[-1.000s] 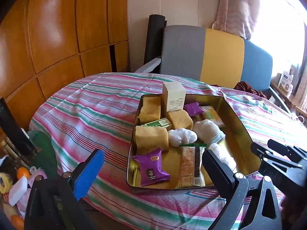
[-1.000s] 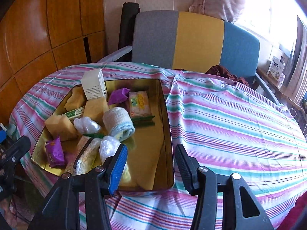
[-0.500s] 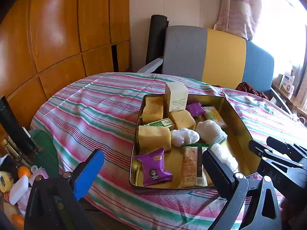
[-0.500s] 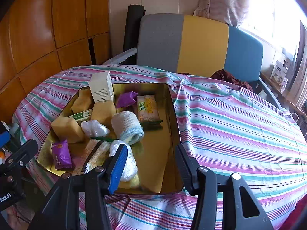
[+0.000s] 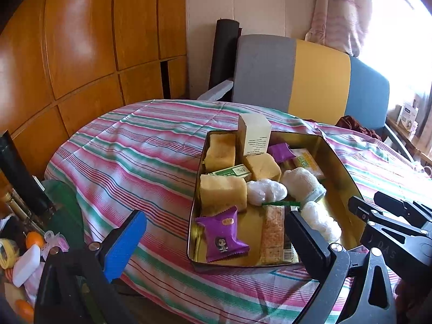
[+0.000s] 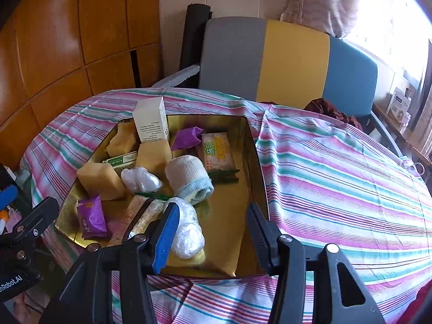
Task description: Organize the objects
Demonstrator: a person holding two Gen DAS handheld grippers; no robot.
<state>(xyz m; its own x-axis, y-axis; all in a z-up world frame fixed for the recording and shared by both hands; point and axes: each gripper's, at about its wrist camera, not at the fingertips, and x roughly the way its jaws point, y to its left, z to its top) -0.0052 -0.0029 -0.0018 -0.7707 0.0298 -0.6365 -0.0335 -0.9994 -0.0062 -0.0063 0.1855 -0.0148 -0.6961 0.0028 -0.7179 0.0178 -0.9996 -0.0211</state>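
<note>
Both grippers hover at the near edge of the table and neither has anything in its grasp: the left gripper (image 5: 213,239) hangs with its blue-padded finger and its black finger spread wide, nothing between them, and the right gripper (image 6: 213,236) is likewise splayed, aimed down over the near end of the shallow gold metal tin (image 5: 338,159). That tin sits on the striped pink, green and white tablecloth (image 5: 129,145), and everything the job concerns is inside it: yellow sponge-like blocks (image 5: 222,193), a tall white cardboard box (image 5: 253,133) standing upright at the far end, two purple foil snack packets (image 5: 224,233), a rolled white-and-blue sock (image 6: 189,179), crinkled clear plastic bundles (image 6: 187,228), a long cereal bar in clear wrap (image 5: 272,236) and a flat pale biscuit pack (image 6: 217,149). My read is that the tin serves as the collecting place, since the cloth around it is bare, but the things lie jumbled and overlapping, so this could be a filled tin or one about to be sorted out; I can't settle which. The wide-open stance suits either approach or withdrawal. The left wrist view alone shows clutter beyond the table's left edge, with small orange fruits (image 5: 33,239) and a white oblong; the right wrist view alone shows the tin's bare gold floor on its right side and the wide empty stretch of cloth beyond.
</note>
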